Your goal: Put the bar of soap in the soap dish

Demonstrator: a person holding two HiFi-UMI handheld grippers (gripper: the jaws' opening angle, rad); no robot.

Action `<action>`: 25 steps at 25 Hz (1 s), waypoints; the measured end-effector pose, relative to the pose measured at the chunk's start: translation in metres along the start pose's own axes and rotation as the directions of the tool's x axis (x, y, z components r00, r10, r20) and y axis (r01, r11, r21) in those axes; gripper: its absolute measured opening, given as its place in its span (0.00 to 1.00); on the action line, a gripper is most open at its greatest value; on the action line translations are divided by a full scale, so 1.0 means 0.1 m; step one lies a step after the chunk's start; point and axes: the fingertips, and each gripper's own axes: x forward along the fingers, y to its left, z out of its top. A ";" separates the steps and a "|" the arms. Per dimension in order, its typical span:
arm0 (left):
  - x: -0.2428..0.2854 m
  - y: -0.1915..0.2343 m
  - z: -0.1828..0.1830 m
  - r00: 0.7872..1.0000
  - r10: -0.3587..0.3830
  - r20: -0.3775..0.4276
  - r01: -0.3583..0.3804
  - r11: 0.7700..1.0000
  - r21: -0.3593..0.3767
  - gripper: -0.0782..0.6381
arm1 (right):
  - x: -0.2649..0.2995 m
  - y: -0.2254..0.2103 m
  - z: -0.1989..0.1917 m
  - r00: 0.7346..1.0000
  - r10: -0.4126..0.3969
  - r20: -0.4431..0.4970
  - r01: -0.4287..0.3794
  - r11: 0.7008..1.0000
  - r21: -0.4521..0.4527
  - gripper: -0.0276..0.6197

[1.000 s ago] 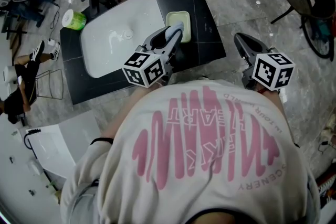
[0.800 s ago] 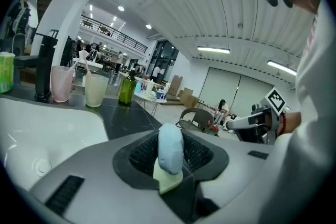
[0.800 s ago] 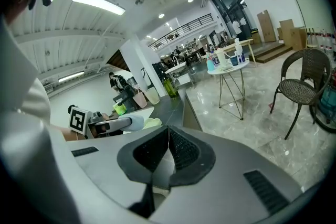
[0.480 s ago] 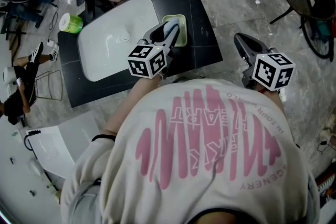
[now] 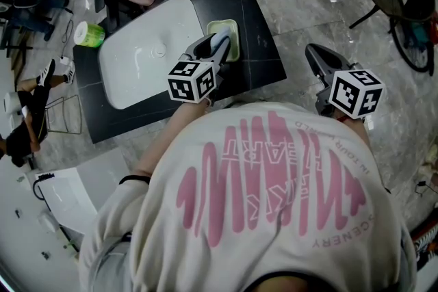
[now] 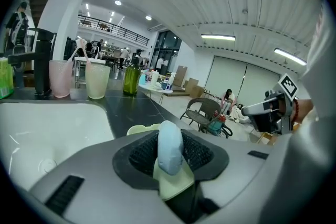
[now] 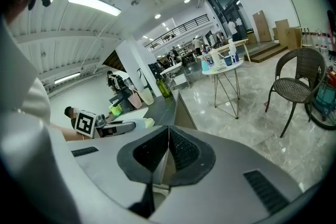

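At the left of the head view the white sink [image 5: 147, 51] is sunk in the black table [image 5: 259, 37], and just to its right the left claw [image 5: 222, 46] reaches out from the person's body, its jaws pinching the pale blue bar of soap [image 6: 170, 145] by its broad faces. The bar stands on edge between the pads. It looks taller than it is wide, with its rounded end poking past the tips. The pale green soap dish [image 5: 213, 27] lies right under and just ahead of those tips. In the left claw's own view its rim shows both beyond the bar and beneath it, so the soap looks to be over the dish, not beside it. Whether the bar already touches the dish cannot be told. The dish's long side runs away from the person, roughly in line with the way the claw points, so what is left seems to be a short drop and a release, with little sideways correction. Far to the right, the right claw [image 5: 310, 51] hangs over the floor [image 5: 321, 3], well apart from the table, with its jaws pressed together on nothing. The left claw is plainly the nearer one.
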 end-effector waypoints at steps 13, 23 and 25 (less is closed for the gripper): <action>0.04 0.02 -0.11 0.998 0.031 -0.054 -0.028 0.999 0.045 0.29 | 0.01 -0.02 0.00 1.000 0.010 -0.004 -0.010 1.000 0.005 0.07; 0.08 0.02 -0.14 0.994 0.048 -0.097 -0.042 0.997 0.059 0.29 | 0.05 -0.04 0.04 1.000 0.018 -0.006 -0.018 1.000 0.009 0.07; 0.07 0.03 -0.15 0.993 0.055 -0.104 -0.049 0.996 0.068 0.29 | 0.05 -0.04 0.04 1.000 0.020 -0.007 -0.020 1.000 0.007 0.07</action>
